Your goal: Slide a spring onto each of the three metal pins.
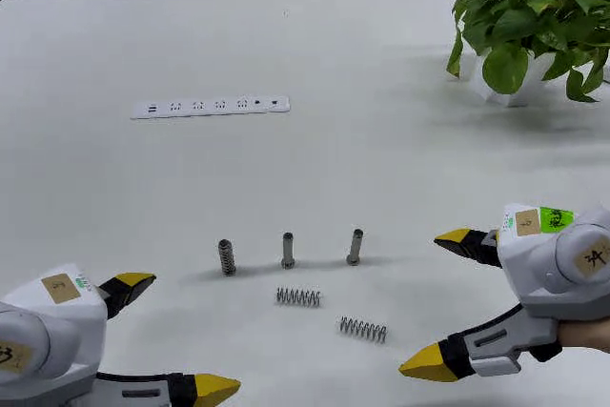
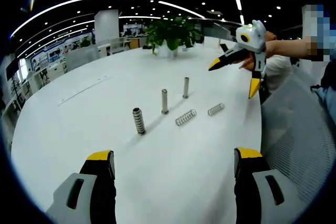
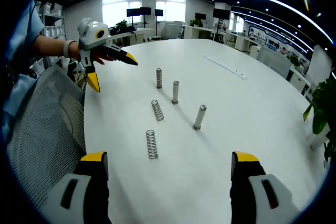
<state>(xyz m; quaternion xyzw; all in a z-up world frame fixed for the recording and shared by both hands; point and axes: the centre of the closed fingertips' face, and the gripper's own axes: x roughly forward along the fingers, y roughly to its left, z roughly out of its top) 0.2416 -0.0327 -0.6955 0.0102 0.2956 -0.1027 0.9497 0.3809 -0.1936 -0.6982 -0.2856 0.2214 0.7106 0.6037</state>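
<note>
Three metal pins stand upright in a row on the white table. The left pin (image 1: 227,256) wears a spring. The middle pin (image 1: 288,250) and the right pin (image 1: 355,246) are bare. Two loose springs lie in front of them: one (image 1: 298,296) below the middle pin, another (image 1: 363,330) further right. My left gripper (image 1: 172,335) hovers open at the lower left, nothing between its yellow tips. My right gripper (image 1: 438,302) is open at the lower right, just right of the nearer spring. The sprung pin (image 2: 138,120) and both springs (image 3: 151,144) lie ahead of each gripper.
A white power strip (image 1: 211,106) lies further back on the table. A potted green plant (image 1: 534,21) stands at the far right corner. A mesh chair (image 3: 42,129) sits by the table's near edge.
</note>
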